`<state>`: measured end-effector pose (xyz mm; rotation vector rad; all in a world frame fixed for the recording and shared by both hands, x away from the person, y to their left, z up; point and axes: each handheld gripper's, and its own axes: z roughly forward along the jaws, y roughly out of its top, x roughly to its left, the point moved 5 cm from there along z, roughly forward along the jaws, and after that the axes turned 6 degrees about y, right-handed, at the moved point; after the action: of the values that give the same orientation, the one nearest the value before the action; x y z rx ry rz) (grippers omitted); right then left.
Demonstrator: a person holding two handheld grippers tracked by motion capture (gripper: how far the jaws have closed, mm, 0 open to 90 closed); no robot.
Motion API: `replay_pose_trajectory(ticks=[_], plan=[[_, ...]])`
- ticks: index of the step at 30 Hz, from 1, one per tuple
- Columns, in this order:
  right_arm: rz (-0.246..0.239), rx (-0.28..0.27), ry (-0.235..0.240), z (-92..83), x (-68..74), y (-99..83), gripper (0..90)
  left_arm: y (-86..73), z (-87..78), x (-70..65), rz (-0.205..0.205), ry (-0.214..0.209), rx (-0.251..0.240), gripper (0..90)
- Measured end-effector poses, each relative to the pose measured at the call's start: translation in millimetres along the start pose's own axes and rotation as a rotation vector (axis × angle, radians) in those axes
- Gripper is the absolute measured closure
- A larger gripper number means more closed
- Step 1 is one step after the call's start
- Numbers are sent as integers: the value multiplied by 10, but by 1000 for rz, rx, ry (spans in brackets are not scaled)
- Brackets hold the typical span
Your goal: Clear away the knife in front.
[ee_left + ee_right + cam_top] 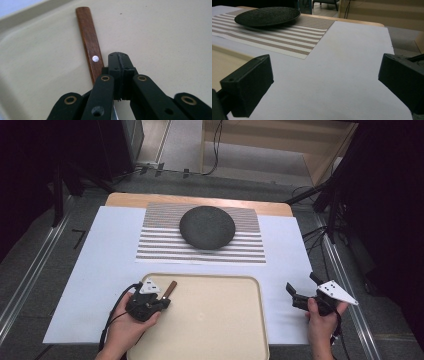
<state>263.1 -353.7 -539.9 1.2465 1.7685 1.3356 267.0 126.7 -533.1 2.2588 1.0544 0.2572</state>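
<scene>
White-covered counter (100, 270) with beige tray (220, 320): wooden-handled knife (90, 42) lies flat at tray's far-left corner, left tool (119, 62) pinched together beside its handle, right tool (322, 82) apart over bare counter; knife likely light, stiff, thin, so grip mid-handle.

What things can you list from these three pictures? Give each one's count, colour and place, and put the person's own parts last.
Tray: one, cream, near edge of the table.
Wooden-handled utensil: one, brown handle with a silver rivet, on the tray's left part, under the left gripper.
Plate: one, dark grey, on the placemat.
Placemat: one, brown and white stripes, far middle.
Sheet: one, white, covering the table.
Table: one, light wood, far edge showing.
Left gripper: one, black, fingers shut, over the tray.
Right gripper: one, black, fingers wide apart, over the sheet.
Hands: two, at the bottom.
</scene>
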Motion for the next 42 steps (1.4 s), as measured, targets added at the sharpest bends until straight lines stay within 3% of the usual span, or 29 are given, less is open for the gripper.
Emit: replay_pose_trajectory(ticks=[7, 16, 21, 23, 26, 33, 40, 42], plan=[[1, -1, -4, 0, -6, 0, 0, -101, -85, 113, 10, -34, -12, 900], [1, 1, 1, 1, -2, 0, 0, -141, -147, 277, -8, -9, -16, 900], [0, 1, 3, 0, 1, 0, 0, -155, -153, 291, -2, -5, -33, 899], [-2, 1, 3, 1, 2, 0, 0, -159, -153, 287, -2, -22, -47, 897], [-4, 2, 6, -1, 5, -1, 0, -142, -182, 288, -23, -41, -93, 825], [-2, 3, 9, 0, 7, -1, 0, -41, -327, 262, -7, -68, -245, 603], [-5, 1, 13, -1, 6, 0, 0, 2, -440, 289, -2, -33, -353, 373], [-3, 0, 14, 0, 7, 1, 0, 8, -464, 303, -5, -43, -371, 298]])
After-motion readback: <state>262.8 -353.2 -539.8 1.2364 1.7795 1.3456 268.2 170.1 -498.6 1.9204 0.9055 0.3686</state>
